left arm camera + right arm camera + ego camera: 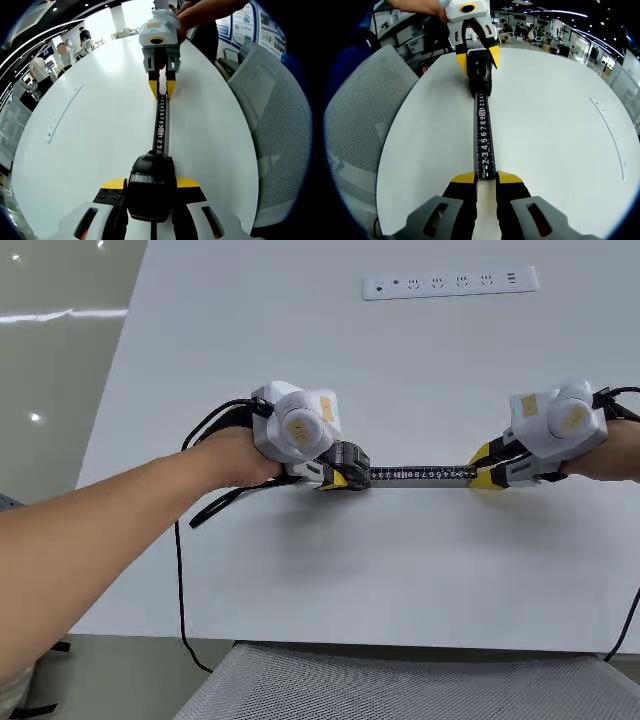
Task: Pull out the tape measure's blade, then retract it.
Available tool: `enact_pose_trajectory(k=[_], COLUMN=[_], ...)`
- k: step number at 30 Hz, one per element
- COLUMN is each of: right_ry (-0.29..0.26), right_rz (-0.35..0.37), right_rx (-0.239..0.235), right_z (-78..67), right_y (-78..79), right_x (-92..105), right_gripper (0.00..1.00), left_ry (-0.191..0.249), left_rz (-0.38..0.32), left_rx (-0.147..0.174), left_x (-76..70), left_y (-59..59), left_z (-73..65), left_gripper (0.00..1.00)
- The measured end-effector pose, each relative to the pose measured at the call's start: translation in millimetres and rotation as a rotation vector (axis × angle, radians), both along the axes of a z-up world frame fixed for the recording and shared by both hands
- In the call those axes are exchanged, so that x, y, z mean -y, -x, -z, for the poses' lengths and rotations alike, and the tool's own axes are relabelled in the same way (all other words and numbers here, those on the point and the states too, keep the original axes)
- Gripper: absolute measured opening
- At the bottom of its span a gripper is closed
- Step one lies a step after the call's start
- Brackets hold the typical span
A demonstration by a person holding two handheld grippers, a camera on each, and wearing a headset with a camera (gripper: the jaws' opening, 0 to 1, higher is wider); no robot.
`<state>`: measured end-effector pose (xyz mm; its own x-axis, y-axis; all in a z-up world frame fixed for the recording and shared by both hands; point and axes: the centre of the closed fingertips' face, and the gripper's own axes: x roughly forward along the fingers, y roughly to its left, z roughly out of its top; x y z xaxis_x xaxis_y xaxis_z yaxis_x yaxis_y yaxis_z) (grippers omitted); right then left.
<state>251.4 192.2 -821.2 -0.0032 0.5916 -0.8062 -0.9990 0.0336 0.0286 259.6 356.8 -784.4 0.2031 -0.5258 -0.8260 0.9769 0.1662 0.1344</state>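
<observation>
**Blade drawn out, strung between two claws over the counter**

- Left claw [151, 183]: closed on the black tape measure case [151, 187], yellow tips pressing its two sides. In the head view the case sits just right of this claw, low over the white counter [400, 570], left of centre. Cannot tell whether the case rests on the surface or hangs just above it.
- Blade [484, 140]: partly out, running straight and level from the case mouth to the other claw. Printed face up, black with white numerals and one red mark near the middle of the run.
- Right claw [486, 178]: jaws drawn close, pinching the free end of the blade between the yellow tips. The claws face each other along the blade, well apart.
- A person's hand holds each claw; the left forearm reaches in from the lower left of the head view.
- Surroundings: white power strip [450, 283] lying flat at the far side of the counter, well apart from the work. Grey mesh chair [400, 685] at the near edge. Black cable [180, 570] trailing from the left claw over the near-left edge.
</observation>
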Motion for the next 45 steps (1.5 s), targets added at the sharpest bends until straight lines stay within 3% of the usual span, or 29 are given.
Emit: enact_pose_trajectory(k=[45], right_ry=[0.053], right_rz=[0.053], right_rx=[-0.006], right_z=[1.4], right_y=[-3.8], right_x=[63.1], right_gripper=[0.09], left_ry=[-0.003], left_rz=[-0.003], left_rx=[-0.006], left_x=[0.4], left_y=[1.7], left_z=[-2.0], left_gripper=[0.3])
